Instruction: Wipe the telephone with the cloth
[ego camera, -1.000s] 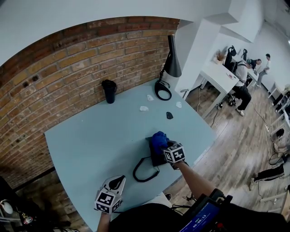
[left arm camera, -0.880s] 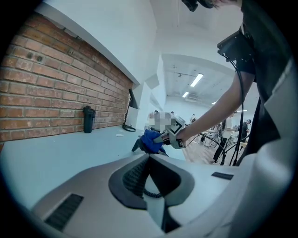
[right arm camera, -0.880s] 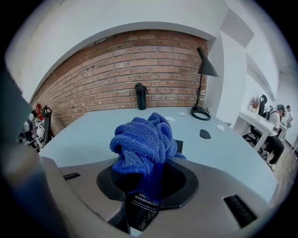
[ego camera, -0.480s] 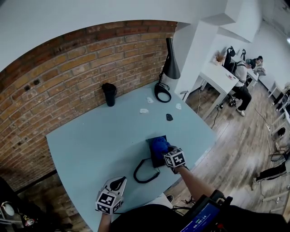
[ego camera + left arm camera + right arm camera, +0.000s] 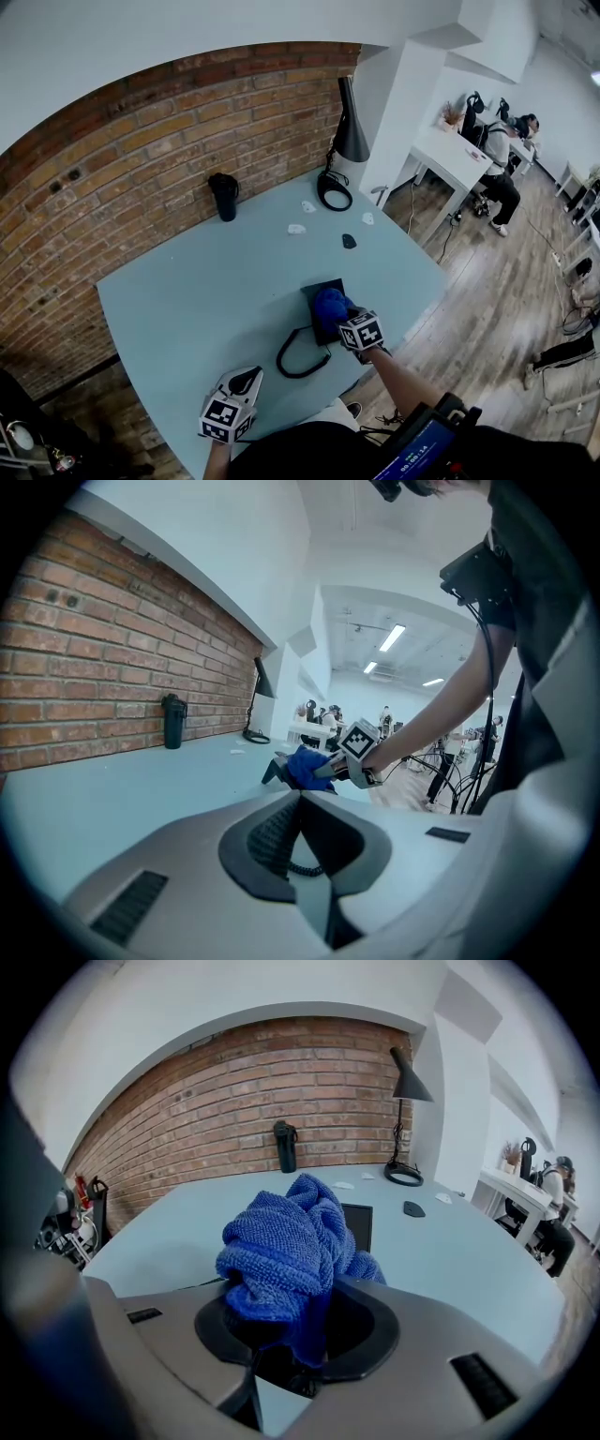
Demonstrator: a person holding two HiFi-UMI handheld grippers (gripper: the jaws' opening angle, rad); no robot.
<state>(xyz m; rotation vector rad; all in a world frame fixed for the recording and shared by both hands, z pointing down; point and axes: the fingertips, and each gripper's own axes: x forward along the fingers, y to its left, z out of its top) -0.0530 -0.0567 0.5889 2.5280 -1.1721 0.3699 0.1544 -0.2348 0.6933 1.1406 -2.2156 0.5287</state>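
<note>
**Telephone.** The black, flat desk telephone (image 5: 322, 292) lies near the front right edge of the pale blue tabletop (image 5: 187, 281). Its black coiled cord (image 5: 298, 356) loops off to its left, towards the person. Most of the telephone's top is covered from the head view. Only the far corner and a dark panel show.

**Cloth.** The blue microfibre cloth (image 5: 331, 302) is bunched into a wad and sits on the telephone's upper face. The wad gives a thick pad for rubbing and presumably keeps the hard fingers off the casing.

**Right gripper.** The right gripper (image 5: 344, 315) reaches in from the near side. Its fingers are clamped on the lower folds of the cloth, and the bulk of the wad stands out ahead of them. Wiping appears to be under way. How much of the surface has been covered cannot be judged.

**Left gripper.** The left gripper (image 5: 246, 379) is held low at the near edge, well apart from the telephone. Its fingers are together with nothing between them. It is not steadying the telephone, so the telephone may slide under a firm stroke.

**Surroundings.** A black tumbler (image 5: 223, 195) and a dark desk lamp (image 5: 351, 131) stand towards the brick wall (image 5: 141, 159), clear of the work.
</note>
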